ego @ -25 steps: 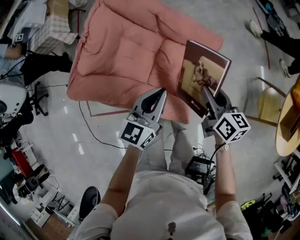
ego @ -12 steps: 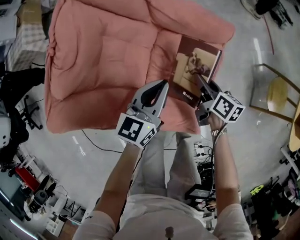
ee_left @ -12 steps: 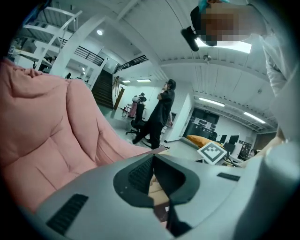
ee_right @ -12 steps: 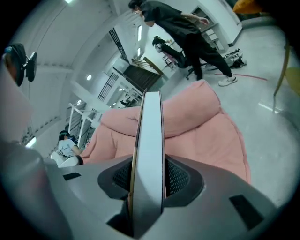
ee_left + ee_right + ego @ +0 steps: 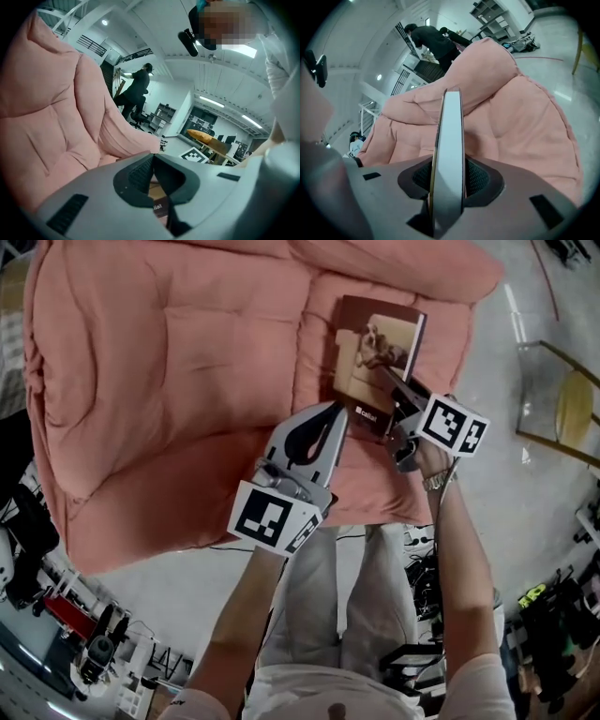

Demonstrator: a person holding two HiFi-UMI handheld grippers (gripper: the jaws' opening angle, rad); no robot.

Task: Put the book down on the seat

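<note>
A big pink padded seat (image 5: 169,381) fills the upper head view and shows in the left gripper view (image 5: 51,122) and the right gripper view (image 5: 520,117). The book (image 5: 370,357), brown-covered with a pale photo, lies low over the seat's right half. Whether it rests on the cushion I cannot tell. My right gripper (image 5: 387,379) is shut on the book's near edge. In its own view the pale edge of the book (image 5: 451,131) stands upright between the jaws of the right gripper (image 5: 450,172). My left gripper (image 5: 330,413) hovers just left of the book, shut and empty, its tips (image 5: 152,157) meeting.
A yellow chair with a metal frame (image 5: 570,409) stands on the pale floor to the right. Cables and gear (image 5: 94,652) clutter the floor at bottom left. A person in dark clothes (image 5: 137,91) stands behind the seat, and a table (image 5: 211,140) stands beyond it.
Both grippers have come down toward the seat, the right one carrying the book. The book has dropped from above the seat's front edge to low over the cushion.
</note>
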